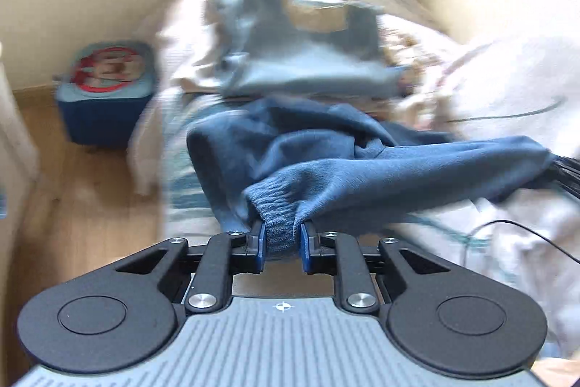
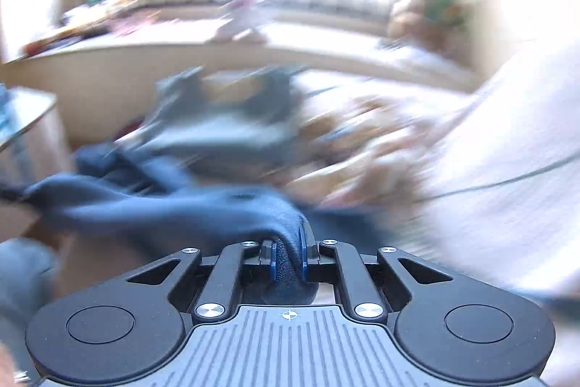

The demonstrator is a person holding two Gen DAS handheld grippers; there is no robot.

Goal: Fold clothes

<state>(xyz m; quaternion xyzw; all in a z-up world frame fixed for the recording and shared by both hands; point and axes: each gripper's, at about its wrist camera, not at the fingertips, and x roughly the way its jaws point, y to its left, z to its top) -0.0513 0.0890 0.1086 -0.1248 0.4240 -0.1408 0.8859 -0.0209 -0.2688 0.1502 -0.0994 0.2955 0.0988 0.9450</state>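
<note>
Dark blue garment (image 1: 326, 147): soft matt knit cloth, fleecy nap, with a coarser ribbed cuff (image 1: 281, 227) pinched in the left claw (image 1: 282, 242); the same matt cloth is bunched in the right claw (image 2: 289, 260). Claw bodies are matt black plastic with smooth blue pads (image 1: 258, 242), bright polished metal screw heads (image 1: 203, 300) and a grey ribbed plastic plate (image 1: 282, 343). Floor (image 1: 83, 205): wood-look boards with a slight sheen; grey garment (image 1: 290, 60) and pale bedding (image 1: 507, 89) both look like soft matt cloth, blurred.
</note>
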